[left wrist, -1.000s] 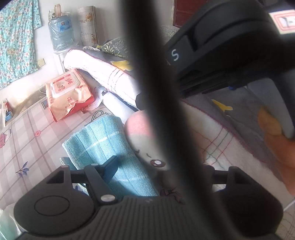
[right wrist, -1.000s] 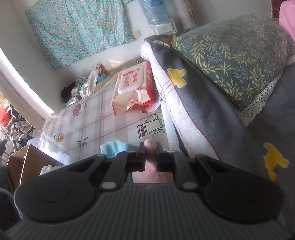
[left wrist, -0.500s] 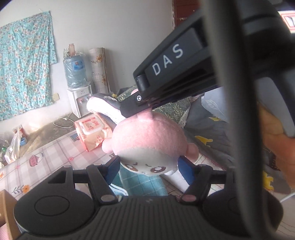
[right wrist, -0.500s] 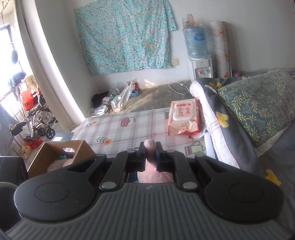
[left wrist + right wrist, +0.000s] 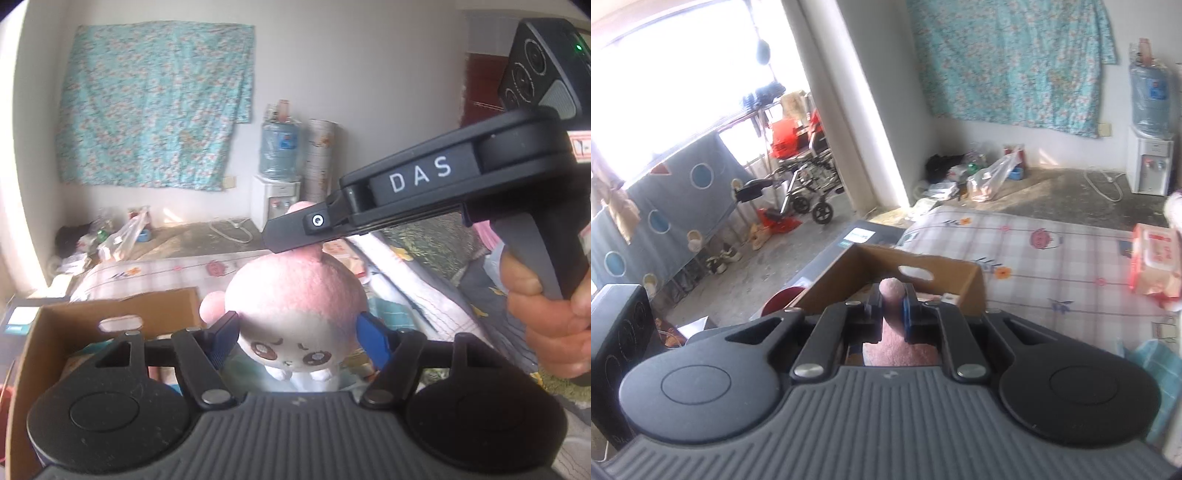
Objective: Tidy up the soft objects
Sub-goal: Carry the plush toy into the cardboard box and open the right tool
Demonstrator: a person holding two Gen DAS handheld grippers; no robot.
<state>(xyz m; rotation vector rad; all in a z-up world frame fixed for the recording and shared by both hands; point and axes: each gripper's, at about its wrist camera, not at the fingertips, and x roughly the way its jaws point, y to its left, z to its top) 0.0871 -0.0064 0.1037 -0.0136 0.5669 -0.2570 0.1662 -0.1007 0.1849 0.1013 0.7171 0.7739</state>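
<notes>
Presently we find the pink plush toy (image 5: 295, 295) hanging in the air from the right gripper (image 5: 291, 240), whose jaws are clamped on the small nub at the top of its head; in the right wrist view the same nub shows pinched between the blue pads (image 5: 908, 312). The left gripper (image 5: 297, 338) sits at the toy's face with its jaws apart, one to each side of the head; whether the pads actually touch the plush we cannot tell. The toy is above the near edge of the bed, with the open cardboard box (image 5: 110, 314) just beside and below it. We judge the step in hand to be the carry of the toy toward that box. The next move, in our opinion, calls for bringing the toy over the box opening, lowering it inside, and only then parting the right jaws; the left gripper should stay out of the way or steady the body. Hidden items: the toy's lower body is cut off behind the left gripper housing, the box contents are largely screened, and only a corner of the blue towel (image 5: 1152, 354) and the wipes pack (image 5: 1152, 258) on the bed (image 5: 1052, 258) can be made out.
</notes>
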